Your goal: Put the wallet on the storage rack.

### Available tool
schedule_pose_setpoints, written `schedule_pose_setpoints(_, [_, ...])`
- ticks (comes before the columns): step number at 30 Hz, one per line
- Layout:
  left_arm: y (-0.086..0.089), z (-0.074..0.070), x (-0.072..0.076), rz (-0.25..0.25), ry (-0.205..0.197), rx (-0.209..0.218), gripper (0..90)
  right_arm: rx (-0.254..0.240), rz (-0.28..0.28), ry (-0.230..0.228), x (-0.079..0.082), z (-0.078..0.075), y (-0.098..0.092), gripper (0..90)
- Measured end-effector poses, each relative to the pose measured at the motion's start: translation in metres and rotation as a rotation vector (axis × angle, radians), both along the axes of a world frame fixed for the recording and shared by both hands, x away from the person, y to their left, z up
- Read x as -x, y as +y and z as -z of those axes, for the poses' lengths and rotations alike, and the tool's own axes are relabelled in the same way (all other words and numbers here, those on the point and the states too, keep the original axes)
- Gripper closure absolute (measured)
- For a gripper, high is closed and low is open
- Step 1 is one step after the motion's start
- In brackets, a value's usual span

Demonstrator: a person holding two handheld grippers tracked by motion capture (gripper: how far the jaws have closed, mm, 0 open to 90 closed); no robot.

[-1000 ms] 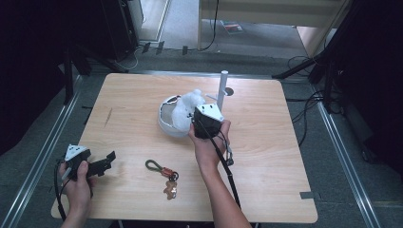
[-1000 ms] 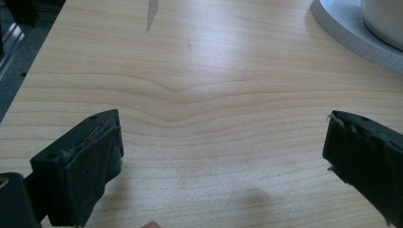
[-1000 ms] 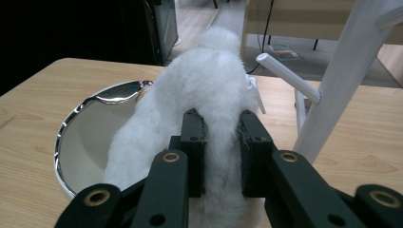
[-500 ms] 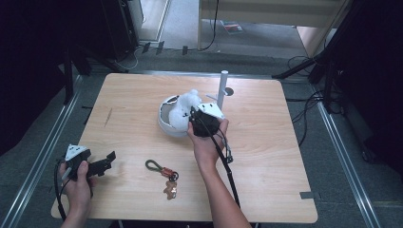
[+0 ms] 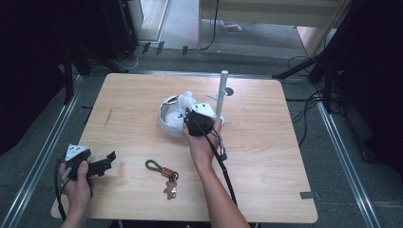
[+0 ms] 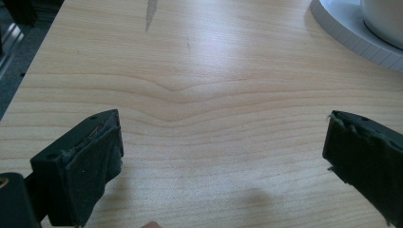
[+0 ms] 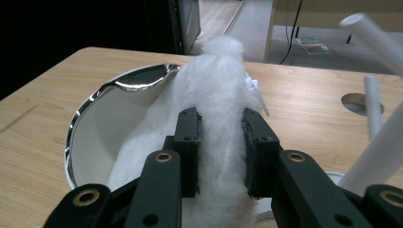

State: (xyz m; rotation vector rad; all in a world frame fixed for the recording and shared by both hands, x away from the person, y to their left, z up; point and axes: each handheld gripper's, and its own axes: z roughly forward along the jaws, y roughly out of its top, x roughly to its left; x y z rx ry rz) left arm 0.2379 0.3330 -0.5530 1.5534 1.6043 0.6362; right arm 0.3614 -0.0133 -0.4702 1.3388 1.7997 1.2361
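A white fluffy piece (image 7: 218,66) stands up out of a white bowl with a shiny chrome rim (image 7: 95,95). My right gripper (image 7: 221,118) is shut on it, both black pads pressed into the fluff from either side. In the high view the right gripper (image 5: 189,118) sits over the bowl (image 5: 164,122) at the table's middle, with the fluffy piece (image 5: 183,102) just beyond it. My left gripper (image 5: 107,159) rests low at the table's front left corner. Its jaws stand wide open over bare wood (image 6: 223,142), with nothing between them.
A white stand with an upright pole and pegs (image 5: 222,92) rises right beside the bowl, close to my right gripper (image 7: 375,42). A keyring with a green carabiner and keys (image 5: 164,173) lies on the wooden table (image 5: 266,161). The bowl's edge (image 6: 351,33) lies ahead of the left gripper.
My right gripper has shifted a little to the left and down with the fluffy piece, further over the bowl. The left hand and the keyring have not moved.
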Motion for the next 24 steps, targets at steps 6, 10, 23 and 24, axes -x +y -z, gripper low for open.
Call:
schedule_pose_setpoints(6, [0.0, 0.0, 0.0, 0.0, 0.0, 0.002, 0.5, 0.02, -0.013, 0.005, -0.003, 0.007, 0.006, 72.3])
schedule_pose_setpoints(10, [0.0, 0.0, 0.0, 0.001, -0.001, 0.002, 0.5, 0.031, -0.037, 0.003, -0.004, 0.007, 0.005, 70.5])
schedule_pose_setpoints(23, [0.0, 0.0, 0.0, 0.0, 0.0, 0.005, 0.4, 0.044, -0.142, 0.005, 0.014, -0.009, -0.013, 34.9])
schedule_pose_setpoints(24, [0.0, 0.0, 0.0, -0.001, -0.002, 0.005, 0.4, 0.05, -0.148, 0.012, 0.016, -0.01, -0.015, 33.9])
